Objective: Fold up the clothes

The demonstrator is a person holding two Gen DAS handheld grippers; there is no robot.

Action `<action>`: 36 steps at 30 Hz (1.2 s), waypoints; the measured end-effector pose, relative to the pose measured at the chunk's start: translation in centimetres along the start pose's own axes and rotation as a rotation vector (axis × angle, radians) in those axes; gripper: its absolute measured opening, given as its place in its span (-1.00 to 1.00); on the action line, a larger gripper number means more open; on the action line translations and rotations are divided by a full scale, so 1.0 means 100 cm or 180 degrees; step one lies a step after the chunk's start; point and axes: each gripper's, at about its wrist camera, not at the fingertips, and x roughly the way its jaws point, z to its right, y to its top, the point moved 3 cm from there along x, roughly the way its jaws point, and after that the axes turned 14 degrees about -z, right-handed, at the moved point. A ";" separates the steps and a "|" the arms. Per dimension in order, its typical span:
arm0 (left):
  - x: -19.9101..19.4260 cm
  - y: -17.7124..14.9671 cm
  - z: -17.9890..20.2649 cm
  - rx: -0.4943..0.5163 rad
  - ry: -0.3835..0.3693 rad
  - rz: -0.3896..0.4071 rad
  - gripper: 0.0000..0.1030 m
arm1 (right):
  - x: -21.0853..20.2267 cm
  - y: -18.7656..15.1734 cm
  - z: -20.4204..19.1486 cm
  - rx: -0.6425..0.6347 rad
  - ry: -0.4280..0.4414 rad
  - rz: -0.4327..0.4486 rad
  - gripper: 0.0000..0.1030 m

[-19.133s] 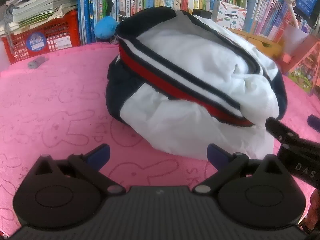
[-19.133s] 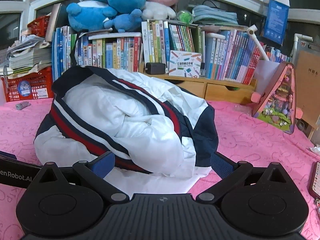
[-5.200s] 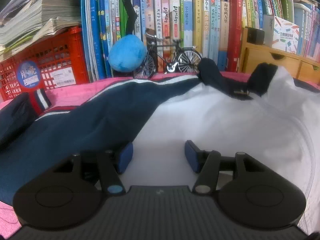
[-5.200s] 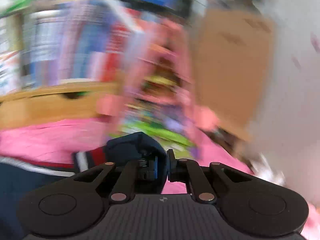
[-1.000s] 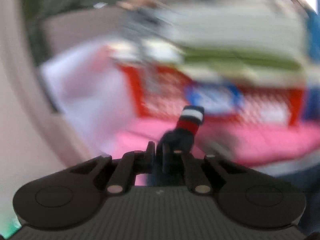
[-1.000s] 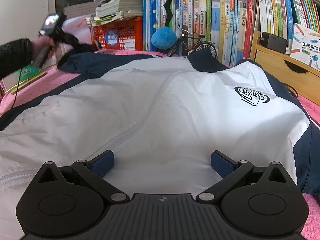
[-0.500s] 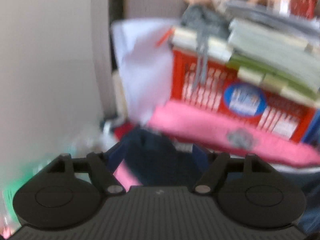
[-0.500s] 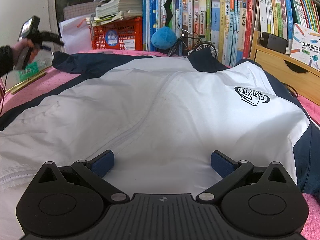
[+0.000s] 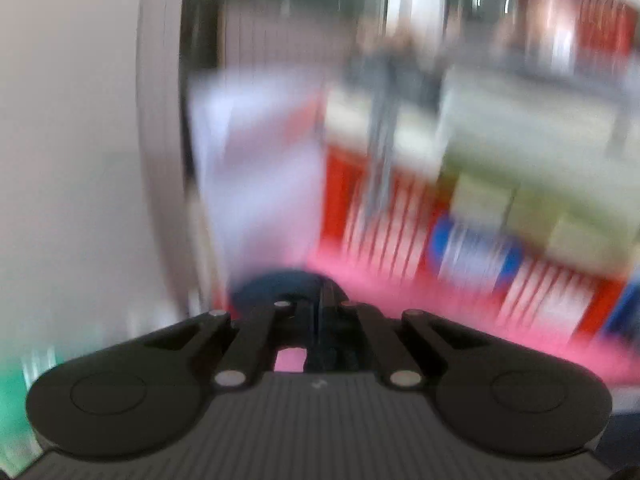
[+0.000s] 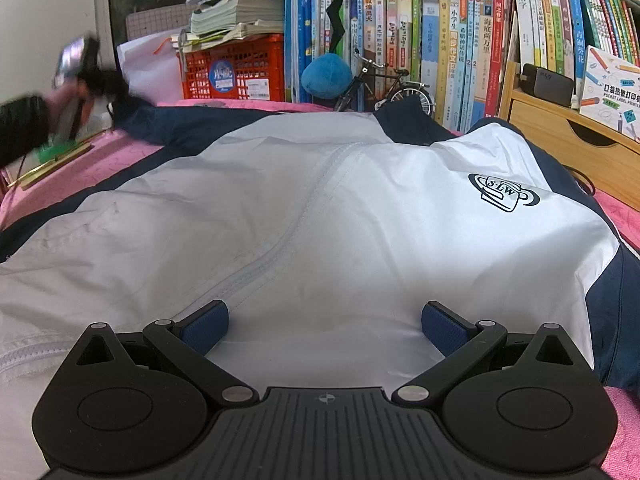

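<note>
A white and navy jacket (image 10: 320, 216) lies spread front-up on the pink cloth (image 10: 88, 168), with a logo (image 10: 503, 193) on its chest. My right gripper (image 10: 325, 322) is open and rests on the white front near the hem. In the blurred left wrist view my left gripper (image 9: 318, 304) is shut on the navy sleeve end (image 9: 272, 286). The right wrist view shows the left gripper (image 10: 80, 68) at the far left, holding that sleeve (image 10: 160, 122) stretched out above the cloth.
A red basket (image 10: 236, 70) with stacked papers, a row of books (image 10: 440, 36), a blue plush ball (image 10: 326, 76) and a model bicycle (image 10: 384, 88) line the back. A wooden drawer unit (image 10: 572, 144) stands at back right. A green and yellow item (image 10: 56, 156) lies at far left.
My left gripper, open half a second ago, has shut on the navy sleeve end and is moving fast. The right gripper and the jacket body have not moved.
</note>
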 end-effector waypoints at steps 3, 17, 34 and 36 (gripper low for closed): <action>0.012 0.006 -0.003 0.0037 0.0220 -0.0084 -0.95 | 0.000 0.000 0.000 0.0002 0.0001 0.0000 1.00; -0.004 -0.049 -0.018 0.0198 -0.0271 -0.0594 0.36 | -0.001 0.001 0.000 -0.0001 0.0007 -0.0007 1.00; 0.026 -0.031 -0.028 -0.0908 -0.0311 -0.0181 -0.96 | 0.000 0.002 0.002 -0.0010 0.0012 -0.0011 1.00; -0.014 -0.043 -0.001 0.0044 -0.0653 0.0224 -0.94 | 0.000 0.002 0.002 -0.0009 0.0015 -0.0012 1.00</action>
